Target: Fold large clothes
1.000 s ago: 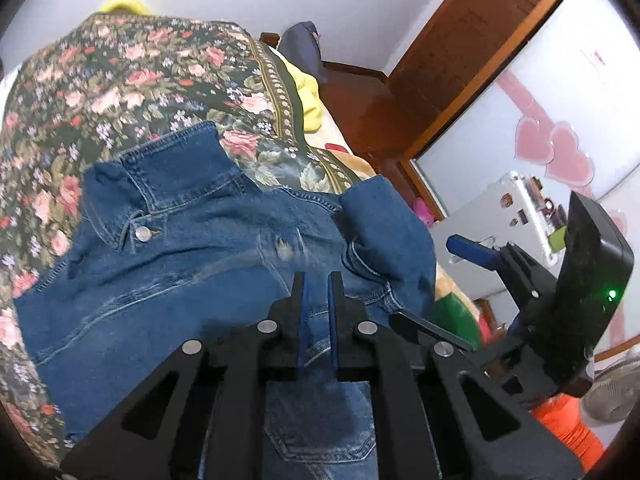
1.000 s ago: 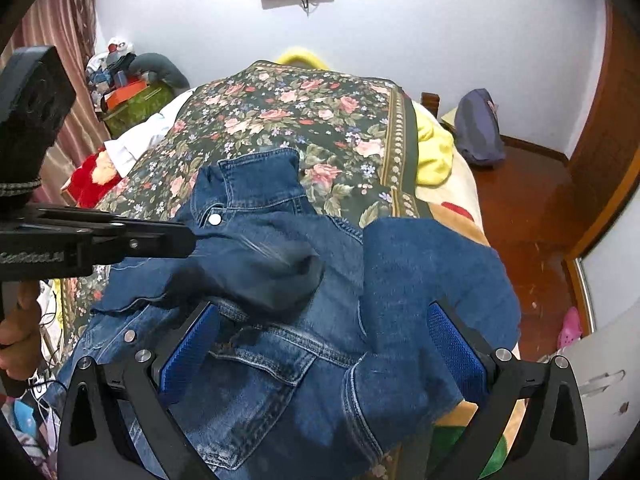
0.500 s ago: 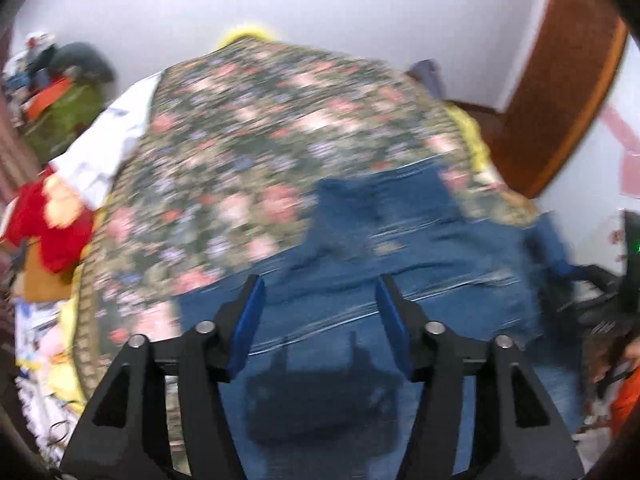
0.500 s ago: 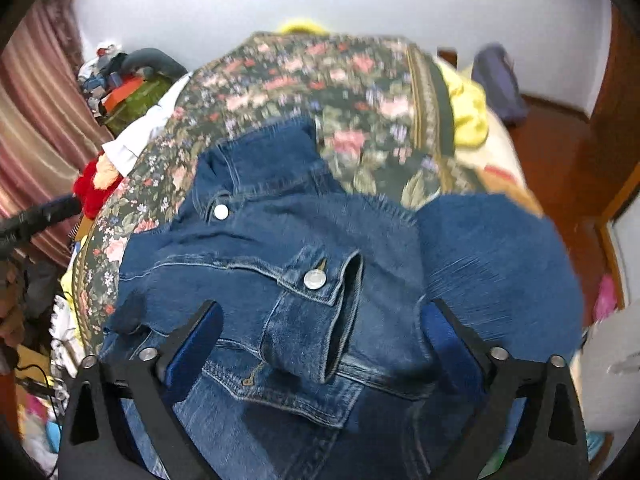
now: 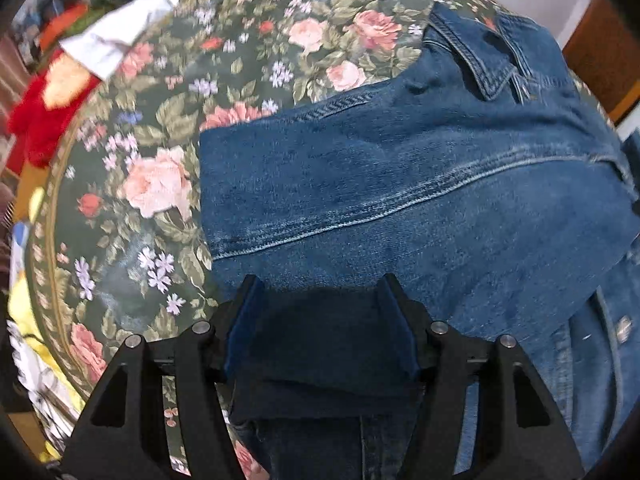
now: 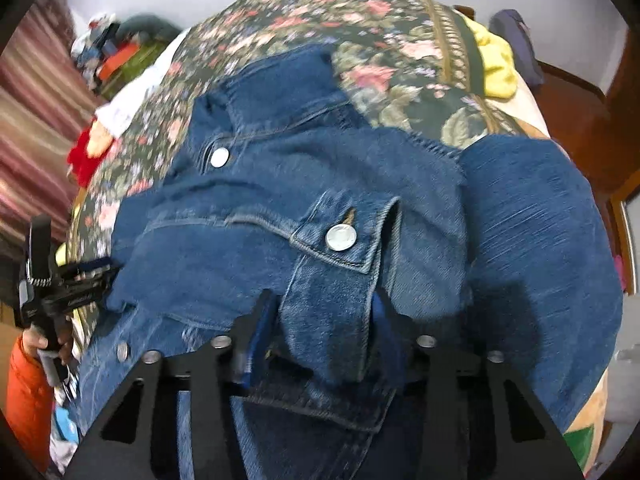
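A blue denim jacket (image 5: 420,184) lies on a floral bedspread (image 5: 168,168), its collar far from me. My left gripper (image 5: 320,300) hovers low over the jacket's left side. It is open, with flat denim below it and nothing pinched. It also shows at the jacket's left edge as the left gripper (image 6: 106,270), held by a hand in an orange sleeve. My right gripper (image 6: 322,320) is closing around the buttoned cuff (image 6: 340,248) of a sleeve folded across the chest. The cuff stands between the pads; a sliver of gap remains at the left pad.
The jacket's right sleeve (image 6: 540,240) bulges toward the bed's right edge. A yellow cloth (image 6: 496,64) and a dark bag (image 6: 516,36) lie far right. Red and white items (image 5: 60,80) are piled beside the bed on the left. A wooden door (image 6: 624,128) stands at right.
My left gripper let go, opened, swung left and sank toward the jacket's left side. My right gripper came down and narrowed from wide open around the cuff.
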A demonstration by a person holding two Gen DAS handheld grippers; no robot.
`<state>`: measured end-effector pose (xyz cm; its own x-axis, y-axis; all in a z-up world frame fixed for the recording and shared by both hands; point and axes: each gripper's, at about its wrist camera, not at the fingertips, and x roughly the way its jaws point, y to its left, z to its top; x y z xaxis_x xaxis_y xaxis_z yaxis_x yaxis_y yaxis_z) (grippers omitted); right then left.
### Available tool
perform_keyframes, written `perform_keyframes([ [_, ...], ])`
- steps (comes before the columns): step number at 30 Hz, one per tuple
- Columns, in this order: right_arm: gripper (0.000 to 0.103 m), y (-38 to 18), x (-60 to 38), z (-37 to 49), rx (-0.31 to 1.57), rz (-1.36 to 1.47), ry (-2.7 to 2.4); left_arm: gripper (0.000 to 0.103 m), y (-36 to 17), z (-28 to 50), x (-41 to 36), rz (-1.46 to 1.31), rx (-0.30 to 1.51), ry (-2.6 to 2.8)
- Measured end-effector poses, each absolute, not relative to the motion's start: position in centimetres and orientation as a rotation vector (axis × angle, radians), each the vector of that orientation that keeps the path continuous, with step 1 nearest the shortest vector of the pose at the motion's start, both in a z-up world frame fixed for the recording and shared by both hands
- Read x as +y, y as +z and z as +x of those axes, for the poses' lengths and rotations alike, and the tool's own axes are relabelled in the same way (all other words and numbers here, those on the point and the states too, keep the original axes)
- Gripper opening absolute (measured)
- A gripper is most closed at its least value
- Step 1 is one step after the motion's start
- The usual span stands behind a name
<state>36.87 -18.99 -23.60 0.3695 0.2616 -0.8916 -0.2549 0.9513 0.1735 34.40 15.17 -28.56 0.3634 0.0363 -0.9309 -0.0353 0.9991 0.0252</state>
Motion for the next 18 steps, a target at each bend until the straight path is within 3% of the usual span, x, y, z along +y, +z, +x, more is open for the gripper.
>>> perform_keyframes([
  [8,0.044,-21.6,-19.1,34.9,1.108,-0.085,0.338,0.064,-28.2,31.8,12.7,0.224,1.135,0.083],
  [14,0.048,-17.1,-23.7,33.6,1.033,-0.031,0.289,0.063,-26.2,31.5,12.6,0.176,1.181,0.048],
  [15,0.05,-16.4,-24.6,33.5,1.015,-0.014,0.273,0.063,-25.7,31.8,12.6,0.15,1.186,0.04],
  [18,0.073,-13.5,-28.2,33.1,0.931,0.076,0.221,0.063,-23.2,33.0,12.5,0.065,1.151,0.042],
])
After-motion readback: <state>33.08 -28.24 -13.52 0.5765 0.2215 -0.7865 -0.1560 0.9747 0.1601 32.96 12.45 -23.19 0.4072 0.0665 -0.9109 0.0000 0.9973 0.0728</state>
